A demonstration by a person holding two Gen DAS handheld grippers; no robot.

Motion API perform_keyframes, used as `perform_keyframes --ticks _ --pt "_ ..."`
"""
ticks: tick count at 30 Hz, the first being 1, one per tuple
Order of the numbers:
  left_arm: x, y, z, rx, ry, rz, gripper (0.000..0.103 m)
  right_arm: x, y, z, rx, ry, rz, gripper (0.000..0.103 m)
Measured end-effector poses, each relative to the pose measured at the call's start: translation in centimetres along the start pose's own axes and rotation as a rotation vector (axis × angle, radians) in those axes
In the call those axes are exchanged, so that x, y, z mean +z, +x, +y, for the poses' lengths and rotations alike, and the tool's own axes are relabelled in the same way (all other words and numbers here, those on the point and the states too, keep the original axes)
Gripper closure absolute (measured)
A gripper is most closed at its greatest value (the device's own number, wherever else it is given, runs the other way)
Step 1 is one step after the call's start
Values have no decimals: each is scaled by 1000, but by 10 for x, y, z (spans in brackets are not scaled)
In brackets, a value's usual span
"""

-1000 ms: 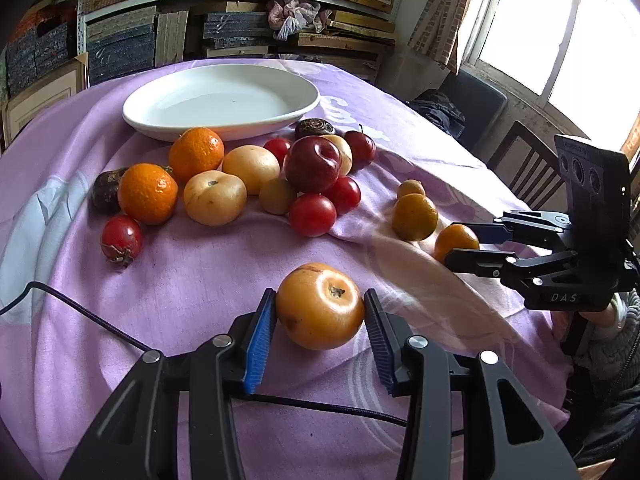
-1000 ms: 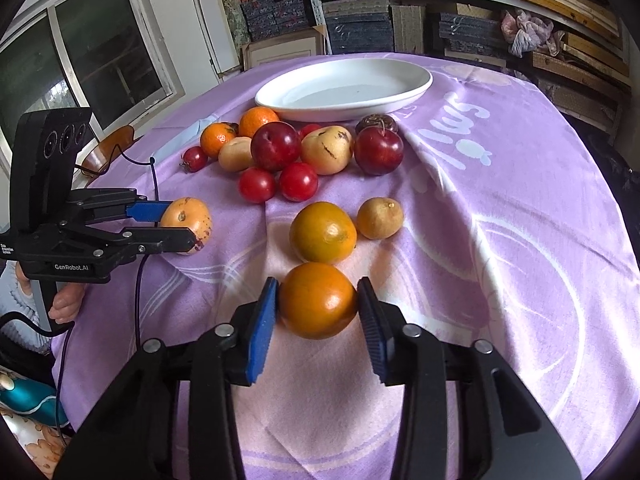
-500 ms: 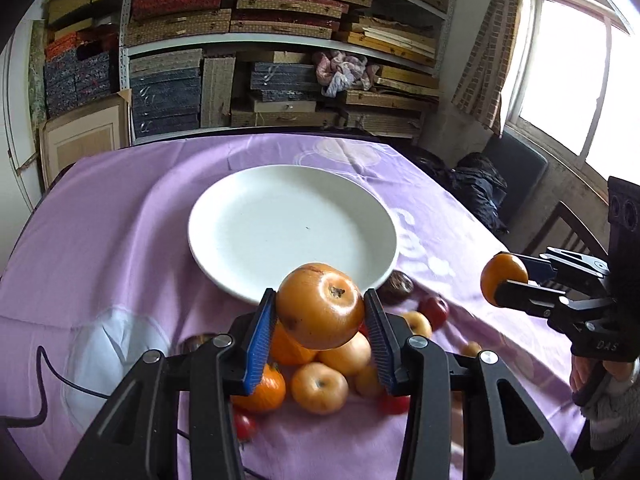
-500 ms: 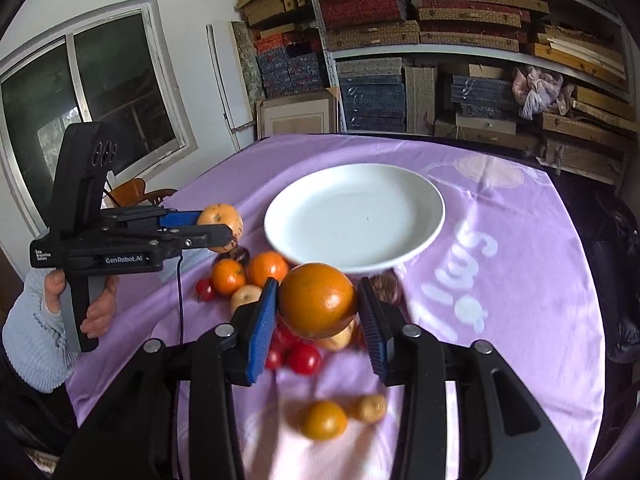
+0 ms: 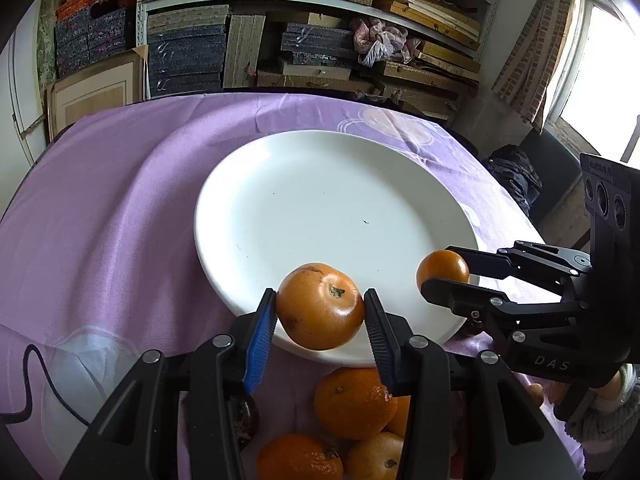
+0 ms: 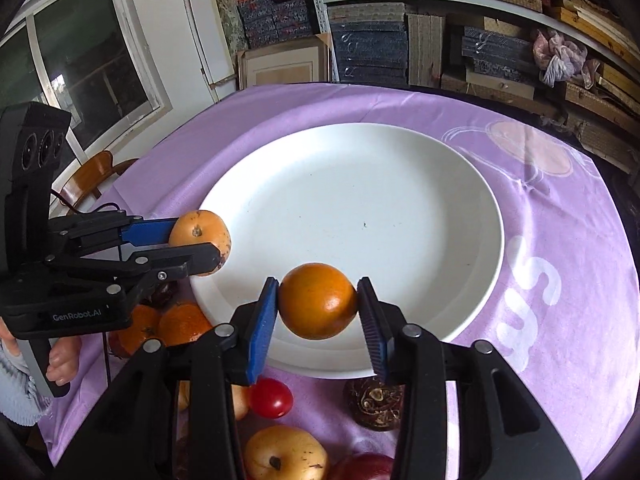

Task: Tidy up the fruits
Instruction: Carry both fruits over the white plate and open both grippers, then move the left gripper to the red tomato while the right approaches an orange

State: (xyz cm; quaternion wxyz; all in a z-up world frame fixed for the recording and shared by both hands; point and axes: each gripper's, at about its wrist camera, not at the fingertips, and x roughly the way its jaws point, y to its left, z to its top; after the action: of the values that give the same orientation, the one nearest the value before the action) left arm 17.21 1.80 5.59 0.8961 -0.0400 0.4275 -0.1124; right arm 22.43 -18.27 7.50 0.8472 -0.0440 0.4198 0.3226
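Observation:
My left gripper is shut on a yellow-orange apple and holds it in the air over the near rim of the white plate. In the right wrist view that same apple hangs at the plate's left edge. My right gripper is shut on a smooth orange, also above the near rim of the plate. From the left wrist view the orange shows at the plate's right edge. The plate holds no fruit.
Several fruits lie on the purple tablecloth just in front of the plate: mandarins, a red tomato, a dark brown fruit, a yellow apple. Shelves of boxes stand behind the table. A wooden chair is at the left.
Both grippers lifted their fruit off the cloth and carried it away from the near table edge, over the fruit pile, to the plate's near rim. The plate now fills both views.

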Motion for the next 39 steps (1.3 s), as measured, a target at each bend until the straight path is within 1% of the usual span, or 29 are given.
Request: perform_keyframes --ticks 3,4,6,8,9,11,12,13,14,15,16,17,18,19,20,22,25,26,30,33,39 --pt "0 -4 4 7 -16 -11 58 4 -9 3 -9 0 -25 63" --pt "-1 -8 6 4 -22 -16 56 4 -16 5 -7 1 -35 63" --pt "0 -21 9 2 -39 -36 51 6 -35 9 -8 -5 -71 63" --pt "0 -40 13 -3 -51 -57 51 3 -65 13 -3 -16 -119 63" --pt "-3 -50 14 -7 -53 -64 51 0 -82 18 -2 -25 -148 60" --pt "-11 -72 19 -1 -58 -84 48 -13 -114 27 -4 -37 -207 48" --pt "-18 -83 21 3 -59 -93 44 -22 -128 32 -8 -41 -237 38" --pt "-28 -94 24 9 -64 -103 42 -34 -144 36 -15 -44 -273 32" --pt "-36 -102 26 11 -71 -108 41 -47 -157 40 -18 -45 -304 31" --pt "-47 -109 29 8 -79 -108 40 -62 -169 43 -16 -42 -332 27" --pt "-59 -114 31 0 -87 -107 40 -77 -177 45 -13 -33 -356 20" --pt "-69 -116 33 -7 -93 -104 40 -90 -184 44 -11 -18 -386 16" --pt "-80 -117 33 -11 -95 -100 40 -104 -188 43 -13 0 -414 9" --pt "-92 -117 33 -9 -94 -97 40 -119 -191 40 -14 26 -441 8" --pt "-102 -116 32 -4 -89 -95 40 -130 -190 37 -7 51 -447 8" --pt "-117 -111 27 1 -63 -84 40 -146 -183 27 24 104 -431 8" --pt "-130 -100 14 37 -1 -70 40 -159 -171 15 27 151 -378 8" --pt "-133 -98 11 43 23 -70 40 -160 -168 12 25 158 -372 8" --pt "-133 -89 6 38 67 -77 40 -168 -164 9 46 174 -366 8" --pt "-132 -82 5 30 76 -65 40 -164 -160 10 49 168 -350 8" --pt "-131 -74 1 21 89 -67 40 -164 -153 12 54 162 -325 8"
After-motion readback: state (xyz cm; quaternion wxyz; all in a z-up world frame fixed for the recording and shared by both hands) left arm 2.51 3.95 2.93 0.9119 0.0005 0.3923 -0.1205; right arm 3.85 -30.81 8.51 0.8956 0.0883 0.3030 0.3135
